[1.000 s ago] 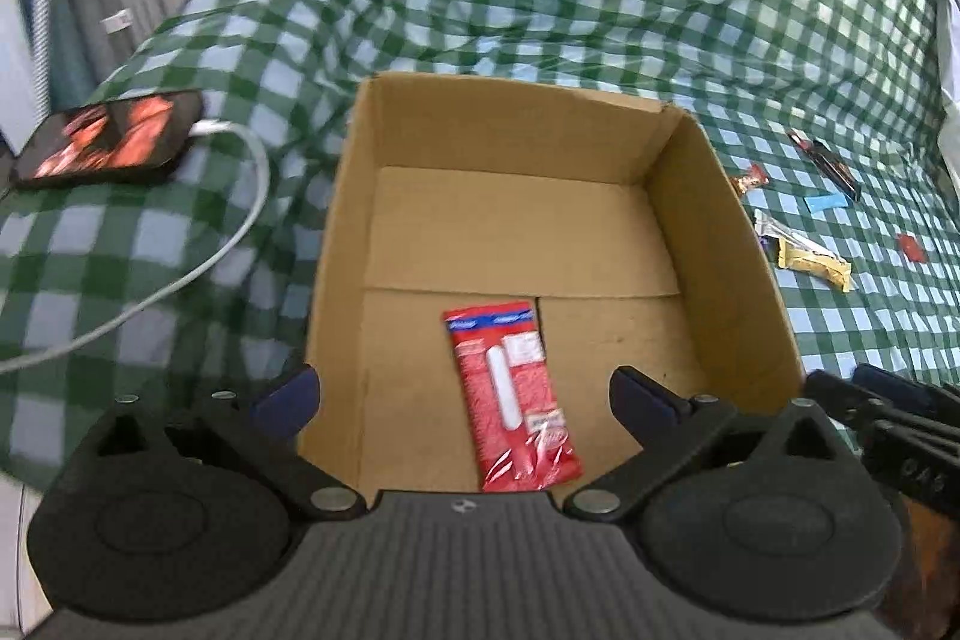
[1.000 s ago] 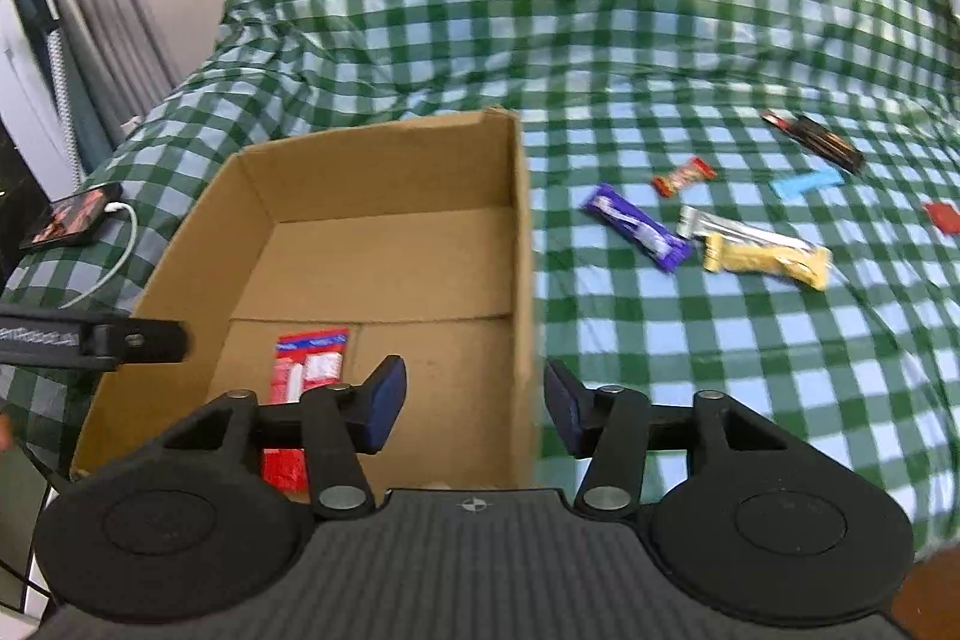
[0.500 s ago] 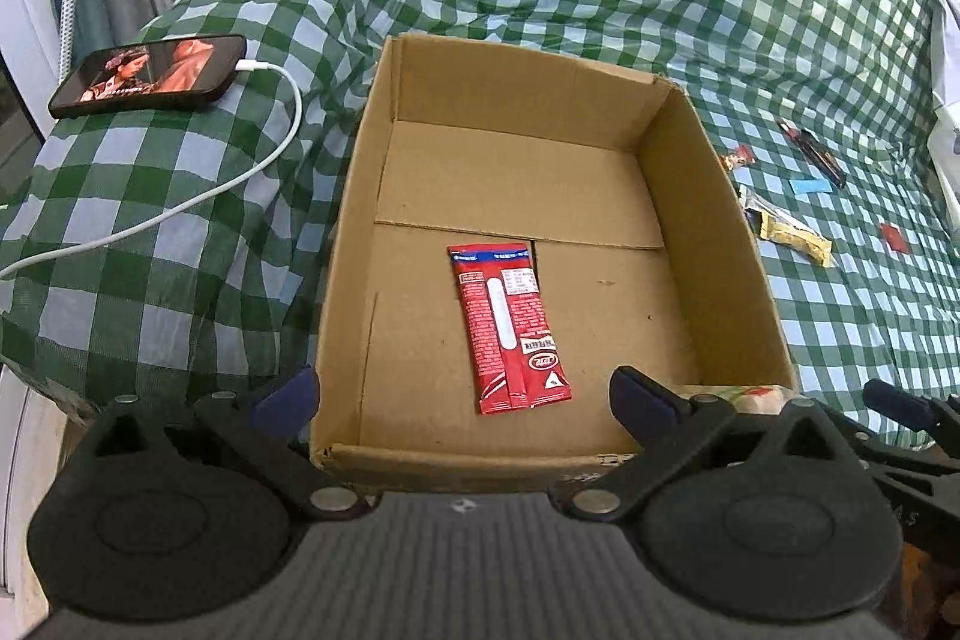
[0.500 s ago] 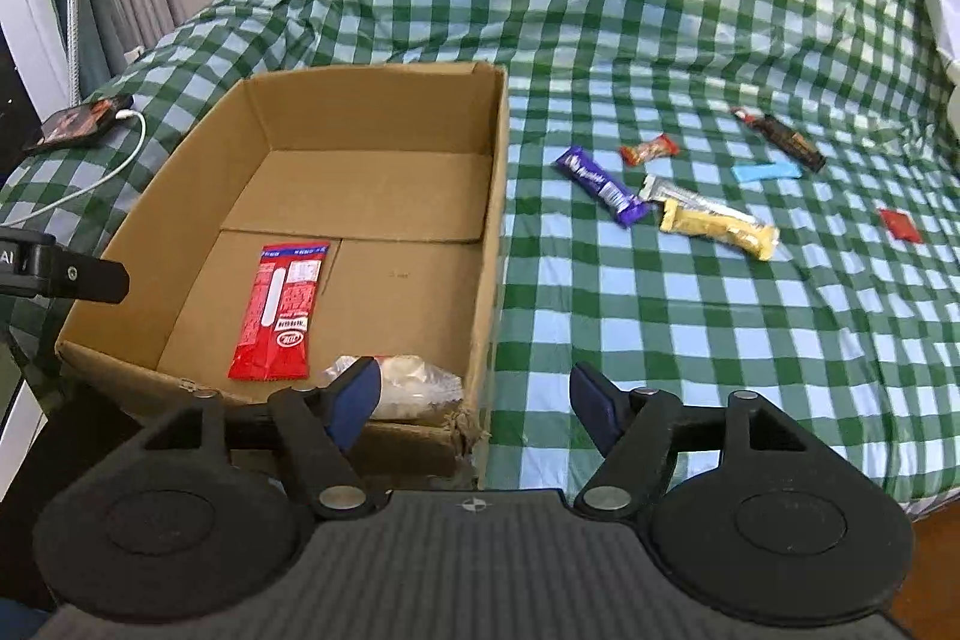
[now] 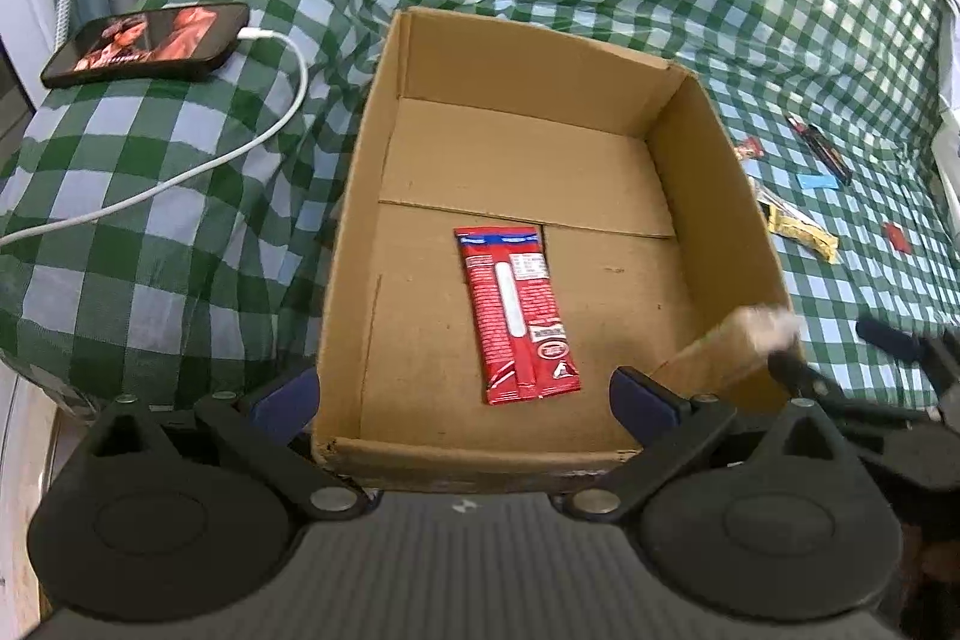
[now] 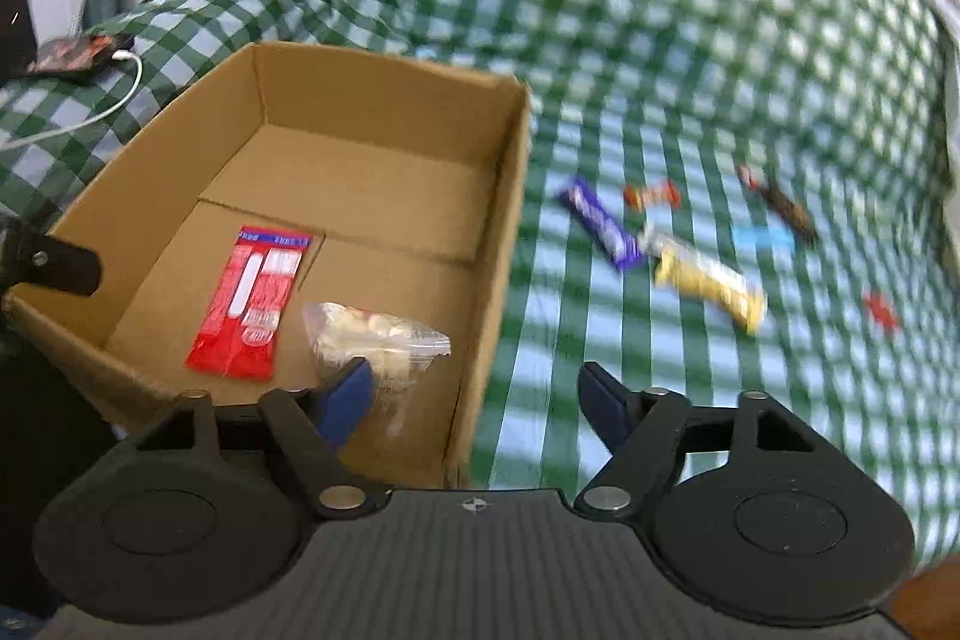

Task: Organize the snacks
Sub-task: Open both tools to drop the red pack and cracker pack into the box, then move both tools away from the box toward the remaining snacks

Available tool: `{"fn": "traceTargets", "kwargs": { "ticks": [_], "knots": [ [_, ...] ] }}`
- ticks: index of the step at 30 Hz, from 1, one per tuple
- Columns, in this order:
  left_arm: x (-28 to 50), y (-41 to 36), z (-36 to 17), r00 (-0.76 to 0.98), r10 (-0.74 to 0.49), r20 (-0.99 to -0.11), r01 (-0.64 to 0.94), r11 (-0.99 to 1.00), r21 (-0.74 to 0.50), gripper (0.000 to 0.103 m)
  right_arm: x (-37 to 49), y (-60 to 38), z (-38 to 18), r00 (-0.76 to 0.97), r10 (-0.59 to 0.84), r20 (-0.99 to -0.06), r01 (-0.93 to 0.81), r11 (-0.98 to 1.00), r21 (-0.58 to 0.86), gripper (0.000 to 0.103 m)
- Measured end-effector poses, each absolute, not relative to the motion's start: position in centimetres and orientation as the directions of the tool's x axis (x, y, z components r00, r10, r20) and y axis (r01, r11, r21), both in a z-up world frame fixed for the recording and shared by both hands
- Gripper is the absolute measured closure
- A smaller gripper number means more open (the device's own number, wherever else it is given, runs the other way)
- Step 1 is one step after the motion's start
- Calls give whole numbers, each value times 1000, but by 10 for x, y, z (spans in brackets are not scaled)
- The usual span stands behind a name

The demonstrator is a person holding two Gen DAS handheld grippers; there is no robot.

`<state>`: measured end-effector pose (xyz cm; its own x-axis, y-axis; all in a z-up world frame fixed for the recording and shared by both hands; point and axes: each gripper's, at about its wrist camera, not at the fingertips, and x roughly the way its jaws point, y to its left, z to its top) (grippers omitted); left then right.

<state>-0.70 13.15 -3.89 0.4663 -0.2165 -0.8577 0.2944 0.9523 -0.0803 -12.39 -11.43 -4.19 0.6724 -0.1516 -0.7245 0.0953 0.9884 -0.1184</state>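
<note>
An open cardboard box [image 5: 384,100] [image 6: 510,196] sits on a green checked cloth. A red snack packet [image 5: 516,316] [image 6: 252,304] lies flat on its floor. A clear bag of pale snacks [image 6: 372,334] lies in the box's near right corner, blurred in the left wrist view [image 5: 765,325]. My left gripper [image 5: 462,394] is open and empty at the box's near wall. My right gripper [image 6: 474,400] is open and empty above the box's right wall. Loose on the cloth to the right lie a purple bar [image 6: 600,223], a yellow bar [image 6: 711,289] and several small sweets.
A phone [image 5: 150,43] with a lit screen lies on the cloth left of the box, with a white cable [image 5: 240,148] trailing from it. A blue sweet [image 6: 765,238], a dark bar [image 6: 786,211] and a red sweet [image 6: 879,313] lie further right.
Both grippers have pulled back from the box. The right gripper opened and let the clear snack bag drop into the box's near right corner, then swung right.
</note>
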Motion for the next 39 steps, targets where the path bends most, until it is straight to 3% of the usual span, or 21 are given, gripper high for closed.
{"fn": "traceTargets", "kwargs": {
  "ticks": [3, 10, 18, 20, 39],
  "knots": [
    [-4, 135, -39, 465, -213, -859, 281, 956, -85, 0, -100, -108, -45, 683, -172, -710, 74, 983, -166, 23],
    [-3, 133, -39, 463, -204, -863, 274, 958, -79, 0, -88, -112, -31, 715, -118, -689, 101, 993, -64, 21],
    [-22, 123, -25, 488, -223, -844, 306, 949, -74, 0, -128, -127, -15, 702, -27, -712, 148, 983, 109, 18],
    [-30, 120, -20, 495, -231, -838, 318, 945, -72, 0, -141, -121, -8, 709, -11, -705, 147, 980, 132, 13],
    [-109, 101, 16, 569, -264, -778, 402, 916, -17, 0, -232, -111, 28, 783, 4, -622, 153, 968, 198, 8]
  ]
}}
